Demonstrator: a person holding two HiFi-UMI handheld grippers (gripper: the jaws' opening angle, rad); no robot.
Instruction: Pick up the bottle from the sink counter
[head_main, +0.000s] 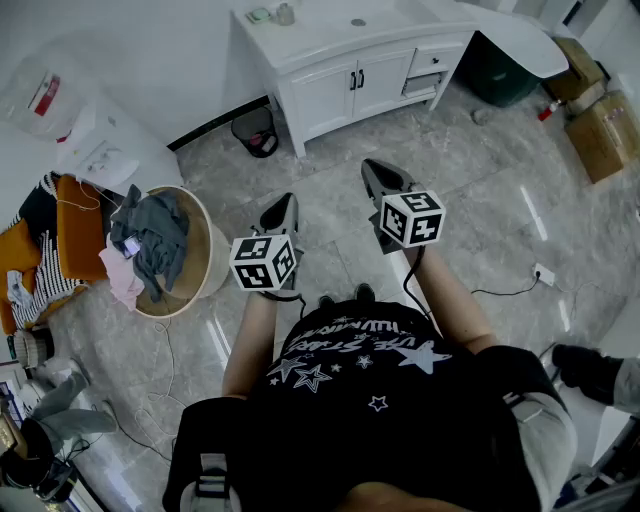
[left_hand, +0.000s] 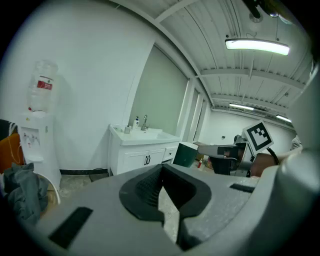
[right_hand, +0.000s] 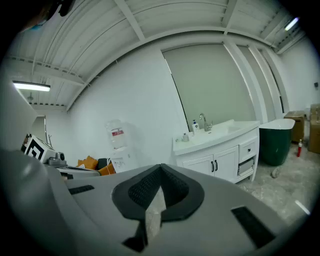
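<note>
Left tool (head_main: 287, 203) and right tool (head_main: 372, 170) both clenched empty, carried ahead of me over the floor (head_main: 330, 150), I reckon because I'm only approaching: the bottle (right_hand: 195, 125) stands beside the tap (right_hand: 203, 120) on the sink table (right_hand: 215, 140), upper middle of frame, well off.

White sink counter (right_hand: 205, 139), bottle (right_hand: 194, 125), cup (right_hand: 185, 137)

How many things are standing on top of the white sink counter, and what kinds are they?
Small white pump bottle: 1
Silver metal faucet: 1
Small pale cup: 1
Total: 3 on the white sink counter
</note>
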